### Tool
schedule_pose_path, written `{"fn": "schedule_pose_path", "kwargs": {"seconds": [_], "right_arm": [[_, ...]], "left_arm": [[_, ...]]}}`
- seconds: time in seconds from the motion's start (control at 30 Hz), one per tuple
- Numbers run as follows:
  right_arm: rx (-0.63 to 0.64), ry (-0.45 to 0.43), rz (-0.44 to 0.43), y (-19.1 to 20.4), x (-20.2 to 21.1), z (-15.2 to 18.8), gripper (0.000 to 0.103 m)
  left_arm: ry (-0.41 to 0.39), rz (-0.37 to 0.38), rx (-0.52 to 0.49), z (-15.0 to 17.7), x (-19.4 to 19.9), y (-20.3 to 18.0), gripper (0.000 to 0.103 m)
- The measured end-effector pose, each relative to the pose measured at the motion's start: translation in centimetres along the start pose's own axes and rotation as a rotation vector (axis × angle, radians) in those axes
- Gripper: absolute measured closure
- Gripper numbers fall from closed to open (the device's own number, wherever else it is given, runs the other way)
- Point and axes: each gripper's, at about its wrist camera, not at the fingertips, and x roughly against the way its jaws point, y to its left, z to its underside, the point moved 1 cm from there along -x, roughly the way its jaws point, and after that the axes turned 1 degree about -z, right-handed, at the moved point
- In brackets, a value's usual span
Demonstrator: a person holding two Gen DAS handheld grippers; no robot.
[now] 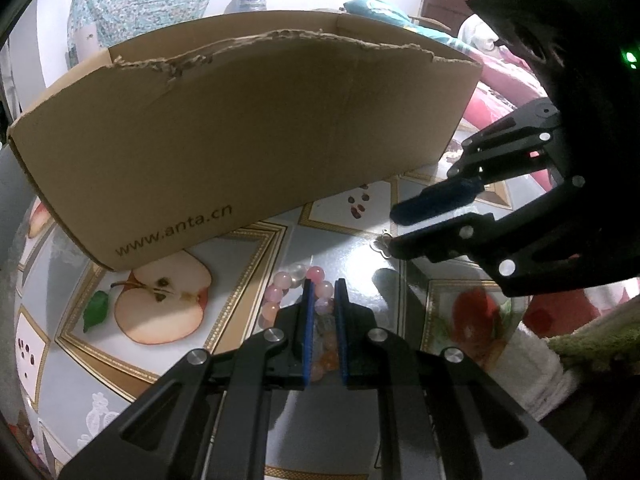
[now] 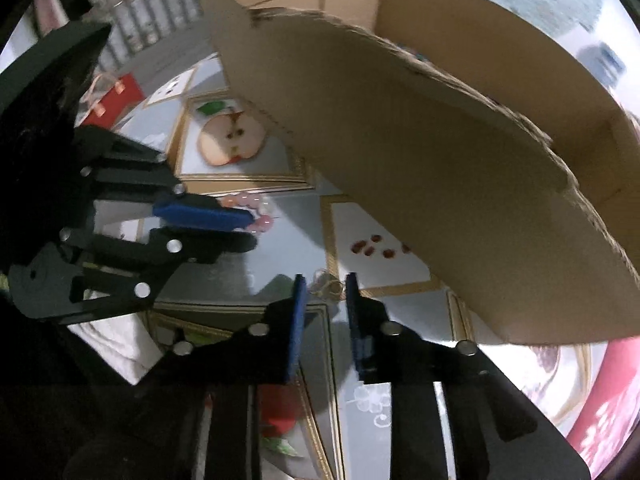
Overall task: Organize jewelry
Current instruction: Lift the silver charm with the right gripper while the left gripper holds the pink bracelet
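Left gripper (image 1: 324, 286) was pinched narrow on the pink bead bracelet (image 1: 294, 296), which lay on the fruit-print tablecloth (image 1: 248, 264) at the cardboard box's (image 1: 248, 128) 6 o'clock. Right gripper (image 2: 323, 280) sat part-open, nothing clamped, its tips over a small thin wire piece (image 2: 326, 284), too blurred to identify, at the bracelet's 3 o'clock.

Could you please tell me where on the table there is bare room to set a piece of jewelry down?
Free: the tablecloth left of the bead bracelet, around the printed apple, in front of the cardboard box. Crowded: the strip from the left gripper on the bracelet to the right gripper over a small gold trinket.
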Motion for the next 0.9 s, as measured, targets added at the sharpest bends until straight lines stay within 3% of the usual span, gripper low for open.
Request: {"fn": "schedule_pose_path", "kwargs": {"seconds": [0.13, 0.43, 0.77, 0.83, 0.9], "right_arm": [[-0.054, 0.020, -0.009, -0.3, -0.6, -0.3, 0.080], [-0.040, 0.072, 0.028, 0.4, -1.2, -1.2, 0.081], [-0.062, 0.089, 0.019, 1.1, -2.3, -2.5, 0.086], [-0.069, 0.090, 0.010, 0.9, -2.4, -2.5, 0.095], [-0.086, 0.087, -0.009, 0.1, -2.2, -2.3, 0.095]], "left_arm": [[-0.002, 0.010, 0.006, 0.2, 0.0, 0.4, 0.093], [-0.009, 0.022, 0.017, 0.7, 0.3, 0.5, 0.093], [-0.015, 0.030, 0.020, 1.2, 0.4, 1.1, 0.093], [-0.015, 0.031, 0.022, 1.1, 0.2, 1.1, 0.093], [-0.016, 0.031, 0.024, 1.2, 0.2, 1.1, 0.093]]}}
